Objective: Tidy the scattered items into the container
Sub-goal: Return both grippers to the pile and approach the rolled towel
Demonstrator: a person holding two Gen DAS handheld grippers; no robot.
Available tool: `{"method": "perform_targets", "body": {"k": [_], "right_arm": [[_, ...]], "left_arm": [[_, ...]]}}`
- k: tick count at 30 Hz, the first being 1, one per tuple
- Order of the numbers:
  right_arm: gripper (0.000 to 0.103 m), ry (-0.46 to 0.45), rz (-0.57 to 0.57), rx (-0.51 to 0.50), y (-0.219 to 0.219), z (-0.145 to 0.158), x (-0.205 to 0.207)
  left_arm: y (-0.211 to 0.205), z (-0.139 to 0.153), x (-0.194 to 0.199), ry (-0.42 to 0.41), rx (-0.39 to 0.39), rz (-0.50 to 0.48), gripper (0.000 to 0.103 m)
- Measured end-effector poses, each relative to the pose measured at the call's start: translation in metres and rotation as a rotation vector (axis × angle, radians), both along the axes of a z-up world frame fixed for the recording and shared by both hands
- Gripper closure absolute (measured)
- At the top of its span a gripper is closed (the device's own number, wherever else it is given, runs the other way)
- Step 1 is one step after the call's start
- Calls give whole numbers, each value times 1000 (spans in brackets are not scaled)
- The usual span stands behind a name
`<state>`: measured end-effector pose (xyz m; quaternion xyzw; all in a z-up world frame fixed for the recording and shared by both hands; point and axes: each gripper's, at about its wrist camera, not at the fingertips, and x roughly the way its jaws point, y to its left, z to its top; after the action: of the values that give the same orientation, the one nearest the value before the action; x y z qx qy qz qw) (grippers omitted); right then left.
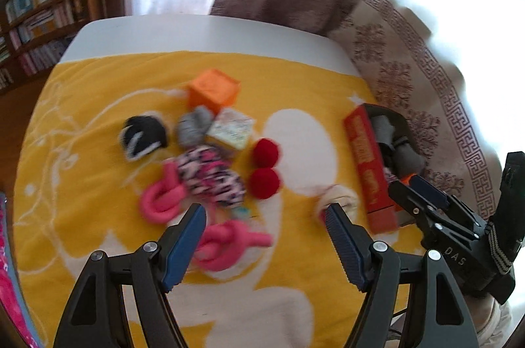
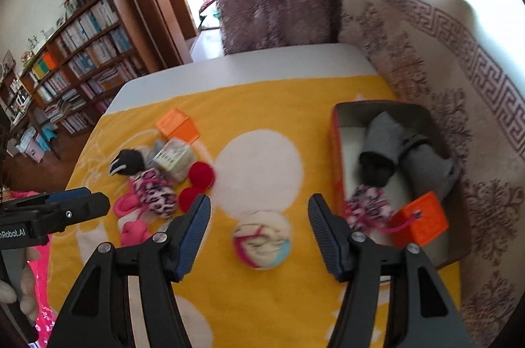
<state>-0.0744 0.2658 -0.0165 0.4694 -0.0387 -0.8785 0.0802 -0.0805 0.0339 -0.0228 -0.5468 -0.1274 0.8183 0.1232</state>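
Observation:
A red cardboard box (image 2: 336, 151) stands at the right of the yellow cloth; it holds grey rolled socks (image 2: 384, 139), a leopard-print roll (image 2: 367, 205) and an orange cube (image 2: 423, 221). My right gripper (image 2: 259, 213) is open, just above a white, pink and blue sock ball (image 2: 262, 238). My left gripper (image 1: 265, 226) is open and empty above a pink knotted sock (image 1: 229, 244). The pile (image 1: 210, 157) beyond it has another pink knot, a leopard roll, two red balls (image 1: 265, 166), a black sock, a grey sock, a small box and an orange cube (image 1: 213, 89).
The yellow cloth (image 1: 82, 105) covers a white table (image 1: 197, 33). A patterned sofa (image 2: 459, 69) runs along the right side. Bookshelves (image 2: 75, 69) stand at the far left. The right gripper's body (image 1: 436, 216) shows beside the box in the left wrist view.

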Motion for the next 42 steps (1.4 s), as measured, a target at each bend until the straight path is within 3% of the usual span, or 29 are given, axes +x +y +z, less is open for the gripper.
{"method": "perform_targets", "body": {"k": [6,22,34,38,42], "right_arm": [[37,-36,6,9,-26,-12,6],[37,-90,-44,59,-34,-27,21],[37,-107,-49,60,-31,-34,24],[37,-110,-35,61,-30,-36,21],[37,-111,-15,66,-30,-38,18]], "left_arm": [[-20,-15,8,-23,-34,-18,26],[-3,-73,5,-116,-53,-172,26],[-8,-85,-3,-118,-65,-160,27],[-5,-95,2,-171,-44,-155,50],[-3,-98,9,-184,-8,-137,56]]}}
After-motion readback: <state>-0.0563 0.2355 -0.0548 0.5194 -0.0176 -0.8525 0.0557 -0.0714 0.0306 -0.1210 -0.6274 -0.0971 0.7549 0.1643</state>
